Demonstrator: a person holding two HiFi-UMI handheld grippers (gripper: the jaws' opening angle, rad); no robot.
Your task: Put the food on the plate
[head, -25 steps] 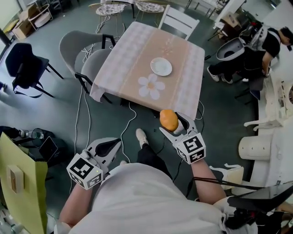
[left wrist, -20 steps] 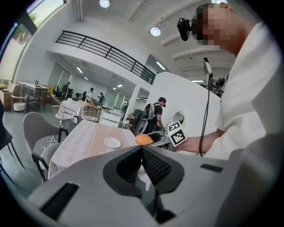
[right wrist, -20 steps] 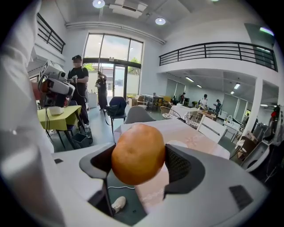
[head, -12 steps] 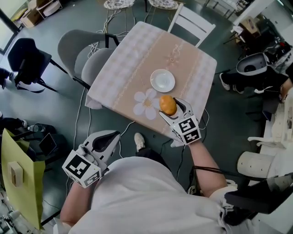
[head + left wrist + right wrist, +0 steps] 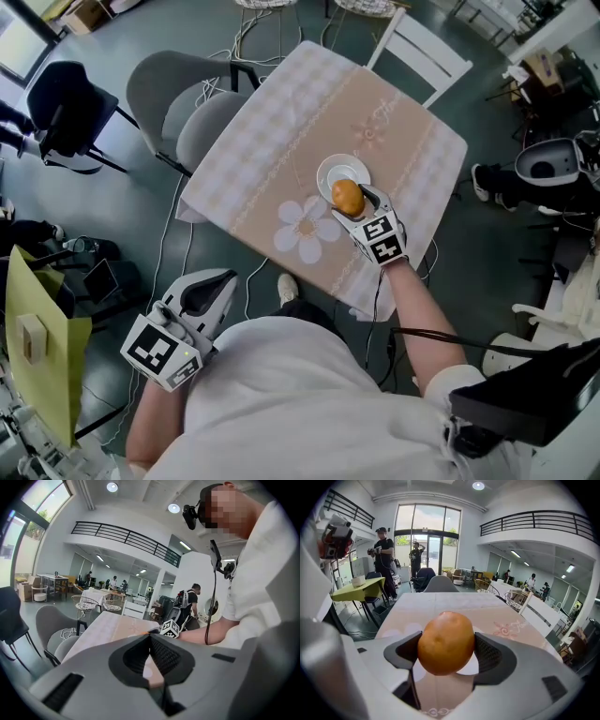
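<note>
Right gripper [image 5: 354,201] is out over the cloth-covered desk [image 5: 281,141], fingers clamped on the food [image 5: 446,642], a round, smooth, orange-brown lump. It hangs over the near edge of the white, glossy plate [image 5: 332,171]. Carry looks nearly done; lowering and release remain. Left gripper [image 5: 208,292] is off the desk, fingers together, empty.

We wear a white short-sleeved shirt [image 5: 281,403]; our grey left gripper [image 5: 225,281] and right gripper [image 5: 350,200] each bear a black-and-white marker cube [image 5: 161,352]; a black cable [image 5: 427,333] runs by our right forearm.
</note>
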